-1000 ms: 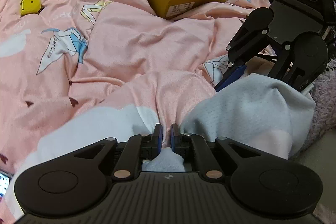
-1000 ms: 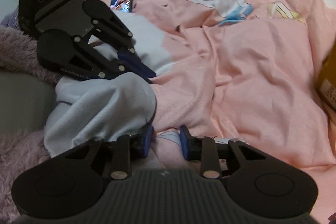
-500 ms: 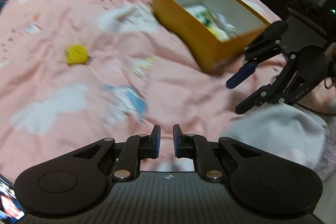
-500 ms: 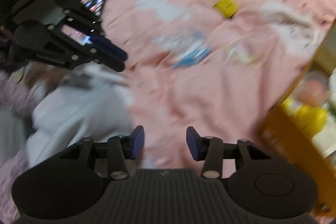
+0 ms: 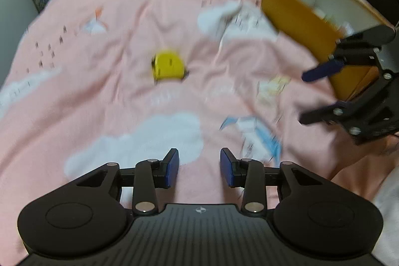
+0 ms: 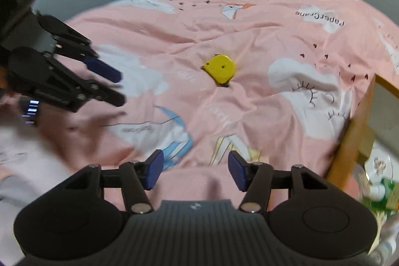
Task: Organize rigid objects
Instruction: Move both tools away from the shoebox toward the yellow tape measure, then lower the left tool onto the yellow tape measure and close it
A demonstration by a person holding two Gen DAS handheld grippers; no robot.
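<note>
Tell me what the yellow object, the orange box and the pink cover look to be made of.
Yellow object: probably hard plastic; smooth matte shell with crisp edges and small holes.
Orange box: likely cardboard; thin flat walls, orange outside, pale inside.
Pink cover: woven fabric, matte, creased and printed with clouds and paper cranes.

Dim even indoor light, heavy motion blur in left view, fisheye edge bending, soft shadows
</note>
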